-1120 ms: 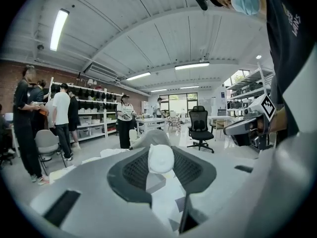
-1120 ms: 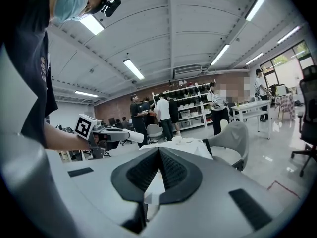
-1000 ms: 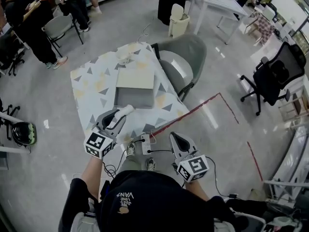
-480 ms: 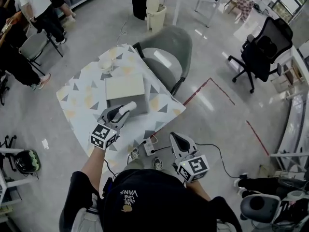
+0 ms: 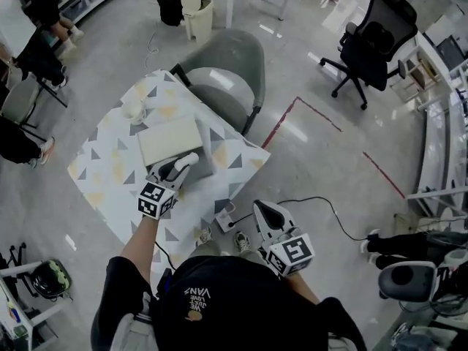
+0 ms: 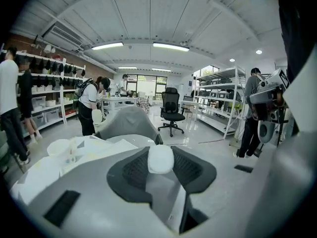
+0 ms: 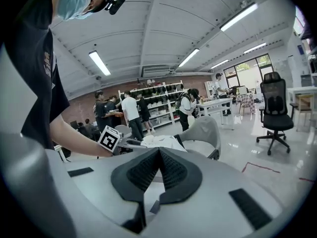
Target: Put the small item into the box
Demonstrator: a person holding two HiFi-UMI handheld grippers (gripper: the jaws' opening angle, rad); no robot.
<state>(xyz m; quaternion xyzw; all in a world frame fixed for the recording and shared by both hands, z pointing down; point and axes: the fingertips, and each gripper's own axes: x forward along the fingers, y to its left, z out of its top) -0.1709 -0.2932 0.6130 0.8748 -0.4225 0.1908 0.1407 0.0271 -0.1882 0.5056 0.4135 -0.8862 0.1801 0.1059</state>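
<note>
One patterned table (image 5: pixel 102 175) carries the beige box (image 5: pixel 168 139) at its middle, with a white cup (image 5: pixel 133 110) just beyond it. Carrying looks to be the step in hand. The left claw (image 5: pixel 183 164) hangs at the box's near right edge, clamped on the small item (image 5: pixel 189 157). Next it should centre over the box's opening, lower, and let go. The right claw (image 5: pixel 265 212) hangs off the table, jaws together on nothing. The item is a smooth, rounded white lump pinched at the jaw tips.
</note>
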